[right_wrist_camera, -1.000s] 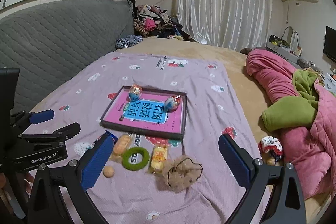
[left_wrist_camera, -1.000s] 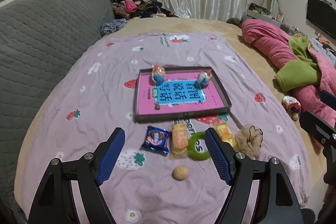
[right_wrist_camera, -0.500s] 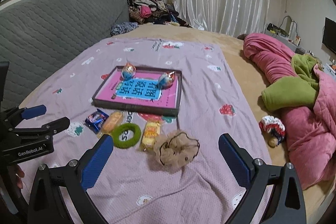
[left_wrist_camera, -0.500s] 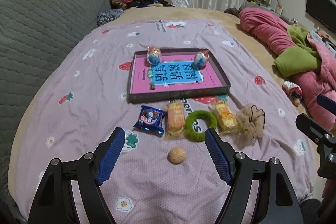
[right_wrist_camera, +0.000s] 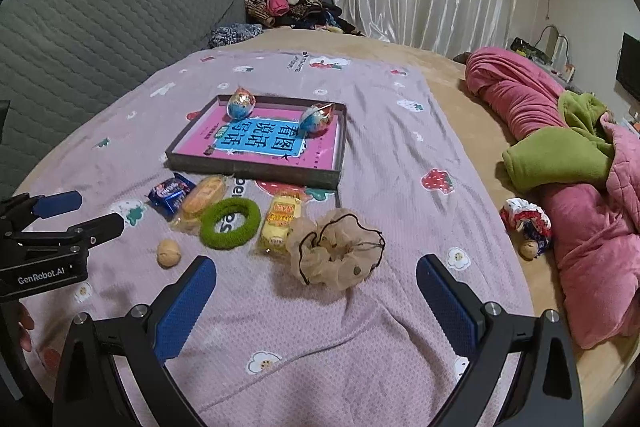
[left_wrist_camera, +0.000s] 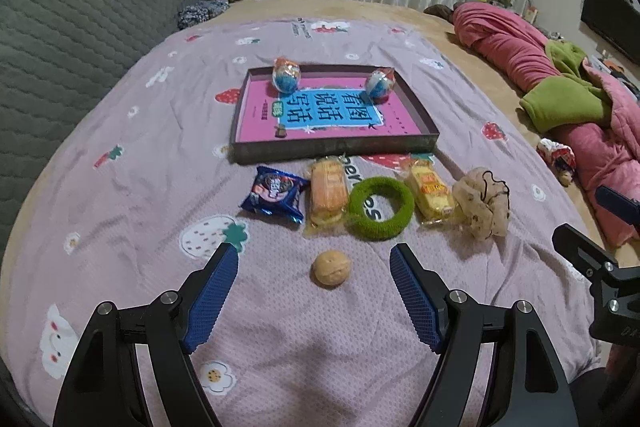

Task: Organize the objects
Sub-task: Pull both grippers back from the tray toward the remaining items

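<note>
A shallow dark tray (left_wrist_camera: 332, 149) (right_wrist_camera: 256, 174) with a pink and blue book inside lies on the purple sheet, holding two foil eggs (left_wrist_camera: 285, 74) (right_wrist_camera: 316, 119). In front of it lie a blue snack packet (left_wrist_camera: 275, 193), an orange cake packet (left_wrist_camera: 327, 189), a green ring (left_wrist_camera: 380, 208) (right_wrist_camera: 230, 223), a yellow snack packet (left_wrist_camera: 430, 190) and a beige scrunchie (left_wrist_camera: 485, 202) (right_wrist_camera: 335, 251). A walnut (left_wrist_camera: 331, 268) (right_wrist_camera: 168, 253) sits nearest. My left gripper (left_wrist_camera: 313, 259) hovers open just above the walnut. My right gripper (right_wrist_camera: 316, 271) hangs open over the scrunchie. Both are empty.
A grey quilted headboard (left_wrist_camera: 80, 27) runs along the left. Pink and green bedding (right_wrist_camera: 576, 163) is piled on the right, with a small patterned scrunchie (right_wrist_camera: 525, 219) beside it. Clothes (right_wrist_camera: 288, 3) are heaped by the curtain at the back.
Both grippers have sunk toward the bed, so the row of objects looks larger and closer. The walnut now sits between the left fingertips' line. Nothing on the bed has moved.
</note>
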A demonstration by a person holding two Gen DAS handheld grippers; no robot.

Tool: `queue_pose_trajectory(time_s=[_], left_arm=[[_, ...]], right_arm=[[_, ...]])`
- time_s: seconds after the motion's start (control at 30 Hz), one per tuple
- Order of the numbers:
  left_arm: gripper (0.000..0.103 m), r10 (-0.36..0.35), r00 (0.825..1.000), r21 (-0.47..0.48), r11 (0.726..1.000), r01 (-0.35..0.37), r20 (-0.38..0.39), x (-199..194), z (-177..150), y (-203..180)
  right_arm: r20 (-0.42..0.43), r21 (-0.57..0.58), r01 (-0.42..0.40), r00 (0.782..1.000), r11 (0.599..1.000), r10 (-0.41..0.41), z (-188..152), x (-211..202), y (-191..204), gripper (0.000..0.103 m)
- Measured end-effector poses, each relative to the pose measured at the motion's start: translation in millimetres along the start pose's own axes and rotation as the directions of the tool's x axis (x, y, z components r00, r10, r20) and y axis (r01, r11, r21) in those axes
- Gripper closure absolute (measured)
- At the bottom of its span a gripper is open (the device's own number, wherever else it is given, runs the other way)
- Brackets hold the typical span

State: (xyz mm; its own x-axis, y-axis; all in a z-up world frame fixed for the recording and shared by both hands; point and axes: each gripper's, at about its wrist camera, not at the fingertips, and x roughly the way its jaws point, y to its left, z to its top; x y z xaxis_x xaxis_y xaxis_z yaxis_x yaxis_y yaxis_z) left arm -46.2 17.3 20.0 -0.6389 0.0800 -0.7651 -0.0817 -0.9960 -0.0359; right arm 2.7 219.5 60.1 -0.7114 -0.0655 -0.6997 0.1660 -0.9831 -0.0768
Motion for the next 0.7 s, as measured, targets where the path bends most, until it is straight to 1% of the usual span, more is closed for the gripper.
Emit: queue_pose_trajectory(time_s=[0.33,0.7], left_arm=[[0.023,-0.011,1.0,-0.001,1.0,0.011,0.008,11.6,-18.7,-5.6],[0.023,-0.042,0.999,-0.01,0.999,0.042,-0.011,31.0,-32.0,-2.9]], right_arm=[[0.005,-0.003,-0.006,1.0,1.0,0.006,-14.6,7.7,0.6,0.002],[-0.007,0.018,-0.012,1.0,1.0,0.012,-26.7,22.2,-6.1,0.002]])
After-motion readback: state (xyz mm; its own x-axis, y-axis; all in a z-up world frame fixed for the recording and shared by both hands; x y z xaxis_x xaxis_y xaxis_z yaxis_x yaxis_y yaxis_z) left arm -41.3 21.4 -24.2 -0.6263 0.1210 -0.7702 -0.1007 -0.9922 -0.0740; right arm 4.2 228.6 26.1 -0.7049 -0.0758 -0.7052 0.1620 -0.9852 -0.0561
